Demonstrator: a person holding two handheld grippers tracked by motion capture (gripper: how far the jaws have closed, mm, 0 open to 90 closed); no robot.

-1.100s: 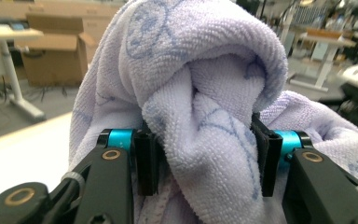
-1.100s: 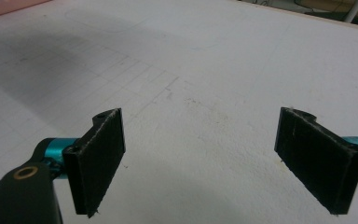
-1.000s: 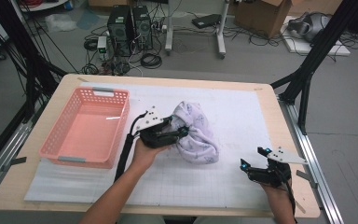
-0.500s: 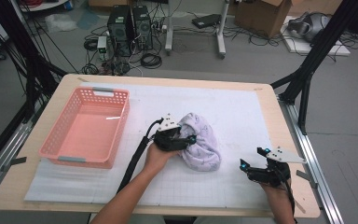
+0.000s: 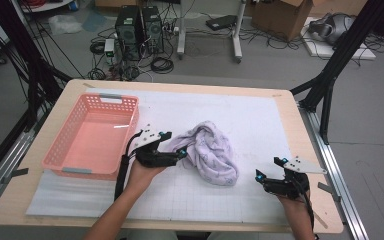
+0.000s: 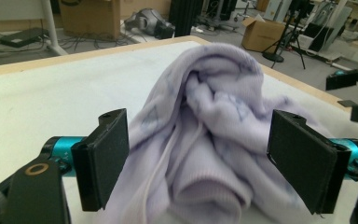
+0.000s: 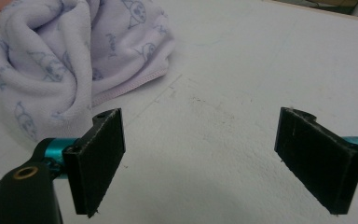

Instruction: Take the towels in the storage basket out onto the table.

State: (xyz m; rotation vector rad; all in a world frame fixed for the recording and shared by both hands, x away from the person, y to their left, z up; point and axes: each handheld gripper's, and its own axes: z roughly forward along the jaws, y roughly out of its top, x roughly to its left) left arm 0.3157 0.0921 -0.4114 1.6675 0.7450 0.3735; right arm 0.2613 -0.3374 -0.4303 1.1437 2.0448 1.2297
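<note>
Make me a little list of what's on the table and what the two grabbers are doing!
cloth: pale purple cloth, bunched in a heap mid-table
basket: pink basket, at the table's left, nothing in it
left gripper: left gripper, jaws just opened, cloth between them, not squeezed
right gripper: right gripper, open, over bare white mat, apart from the cloth

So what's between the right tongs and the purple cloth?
Nothing: high view shows bare white mat between the right tongs and crumpled lilac printed cloth.
</note>
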